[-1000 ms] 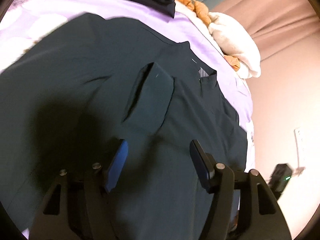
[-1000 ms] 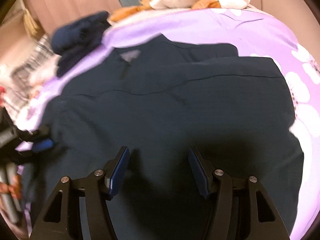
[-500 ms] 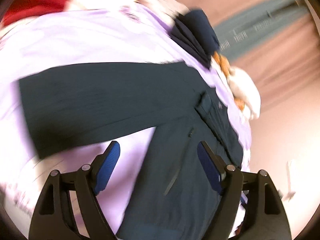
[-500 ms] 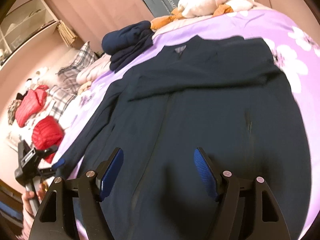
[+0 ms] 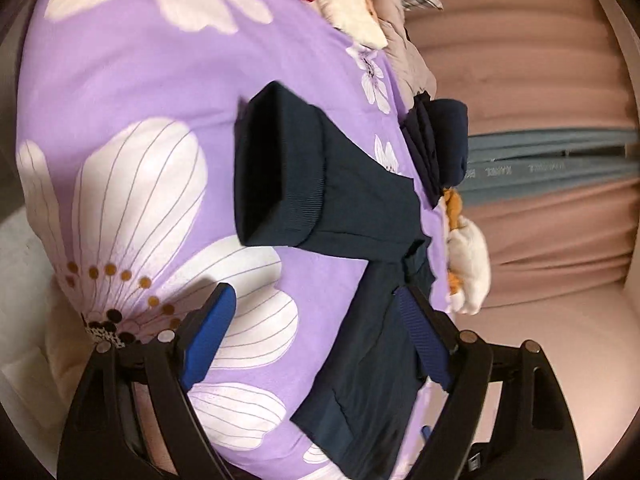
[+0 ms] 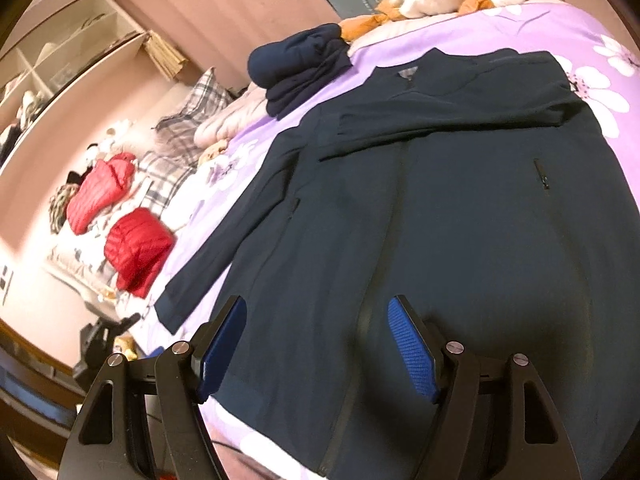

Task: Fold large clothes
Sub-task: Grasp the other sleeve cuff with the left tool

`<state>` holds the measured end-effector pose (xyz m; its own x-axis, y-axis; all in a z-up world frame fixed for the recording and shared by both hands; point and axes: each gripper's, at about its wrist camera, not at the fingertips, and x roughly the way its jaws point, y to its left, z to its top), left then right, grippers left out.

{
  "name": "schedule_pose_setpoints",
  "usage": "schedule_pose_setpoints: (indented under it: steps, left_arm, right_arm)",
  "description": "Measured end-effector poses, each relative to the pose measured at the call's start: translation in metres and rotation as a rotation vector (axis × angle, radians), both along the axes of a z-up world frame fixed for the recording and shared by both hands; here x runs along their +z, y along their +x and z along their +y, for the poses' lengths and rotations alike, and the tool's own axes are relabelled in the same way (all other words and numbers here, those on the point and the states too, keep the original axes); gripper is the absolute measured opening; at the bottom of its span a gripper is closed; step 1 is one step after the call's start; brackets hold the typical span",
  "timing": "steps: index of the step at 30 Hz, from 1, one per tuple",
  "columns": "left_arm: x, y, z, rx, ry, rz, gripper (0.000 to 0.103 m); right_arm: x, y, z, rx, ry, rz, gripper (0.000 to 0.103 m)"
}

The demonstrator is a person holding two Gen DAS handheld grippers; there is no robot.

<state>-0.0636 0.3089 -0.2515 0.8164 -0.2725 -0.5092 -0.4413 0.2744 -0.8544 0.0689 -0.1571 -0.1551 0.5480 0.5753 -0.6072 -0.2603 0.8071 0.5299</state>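
Dark jacket (image 6: 460, 208) lies flat on the bed (image 5: 120, 92), one sleeve (image 5: 320, 184) stretched toward the bed's edge for folding. Left gripper (image 5: 316, 340) is opening with nothing in it, and the right gripper (image 6: 316, 344) hovers spread wide, holding nothing.

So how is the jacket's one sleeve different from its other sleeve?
The left sleeve lies stretched straight out over the purple bedspread, away from the jacket; the right sleeve is folded across the jacket's chest. The left sleeve's ribbed cuff lies open on the bedspread; where the right sleeve's cuff ends is hard to make out. Both are the same dark navy.
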Motion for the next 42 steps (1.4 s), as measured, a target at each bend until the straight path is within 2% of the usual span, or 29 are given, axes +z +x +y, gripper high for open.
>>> schedule_pose_setpoints:
  steps: [8,13,18,24,31,34,36,38,42]
  left_arm:
    - [-0.019,0.015,0.014,0.026,-0.101,-0.030,0.084]
    - [-0.023,0.022,0.020,0.044,-0.106,-0.047,0.084]
    - [-0.028,0.028,0.031,0.108,-0.123,-0.061,0.084]
    - [-0.024,0.041,0.040,0.143,-0.092,-0.058,0.084]
    - [-0.015,0.059,0.040,0.084,-0.024,-0.022,0.082]
    - [-0.016,0.063,0.039,0.062,0.006,0.009,0.068]
    - [-0.019,0.065,0.038,0.043,0.032,0.043,0.046]
    - [-0.024,0.065,0.039,0.035,0.051,0.082,0.031]
    - [-0.029,0.060,0.044,0.044,0.032,0.085,0.021]
  right_arm:
    - [0.003,-0.010,-0.003,-0.009,-0.027,-0.015,0.074]
    - [0.004,-0.011,-0.003,-0.015,-0.039,-0.016,0.074]
    - [0.004,-0.009,0.000,-0.012,-0.036,-0.011,0.074]
    - [0.000,-0.005,0.008,0.019,-0.036,0.005,0.074]
    - [-0.003,-0.005,0.015,0.041,-0.064,0.022,0.074]
    - [-0.003,-0.004,0.018,0.045,-0.071,0.033,0.074]
    - [-0.003,-0.004,0.021,0.053,-0.080,0.033,0.074]
    - [-0.002,-0.004,0.025,0.061,-0.088,0.031,0.074]
    - [-0.002,-0.004,0.035,0.095,-0.104,0.028,0.074]
